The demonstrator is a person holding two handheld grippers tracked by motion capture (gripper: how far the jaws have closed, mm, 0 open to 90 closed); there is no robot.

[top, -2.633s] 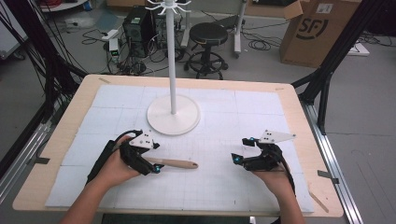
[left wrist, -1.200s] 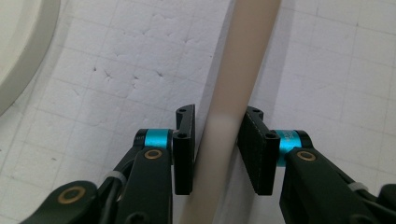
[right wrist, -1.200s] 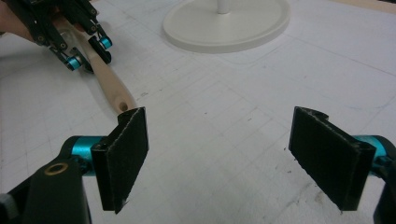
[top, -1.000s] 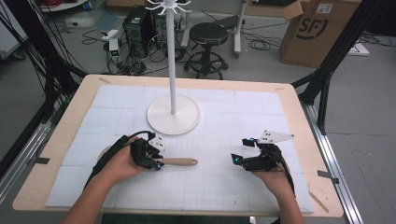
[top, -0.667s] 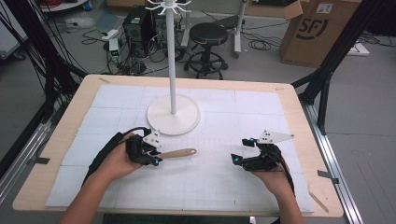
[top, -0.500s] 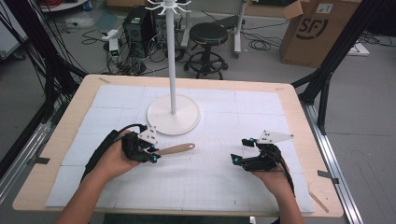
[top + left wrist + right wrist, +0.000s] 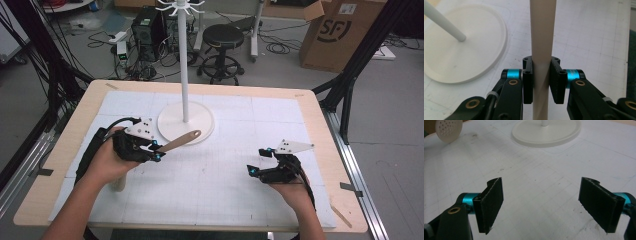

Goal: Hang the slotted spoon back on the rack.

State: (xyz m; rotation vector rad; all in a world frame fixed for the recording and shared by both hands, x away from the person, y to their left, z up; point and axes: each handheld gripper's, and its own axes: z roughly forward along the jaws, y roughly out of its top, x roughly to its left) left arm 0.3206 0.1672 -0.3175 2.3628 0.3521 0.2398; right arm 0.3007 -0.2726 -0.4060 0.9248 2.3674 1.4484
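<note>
A white gridded mat [image 7: 215, 175] covers the wooden counter [image 7: 320, 120]. Nearest, the right tool [image 7: 261, 161] rests low on the mat, jaws spread wide with nothing between them. Farther left, the left tool [image 7: 156, 151] is clamped on a beige wooden handle [image 7: 541, 45] — lifted off the mat, its far end over the round base [image 7: 172, 125] of a white stand [image 7: 183, 60].
</note>
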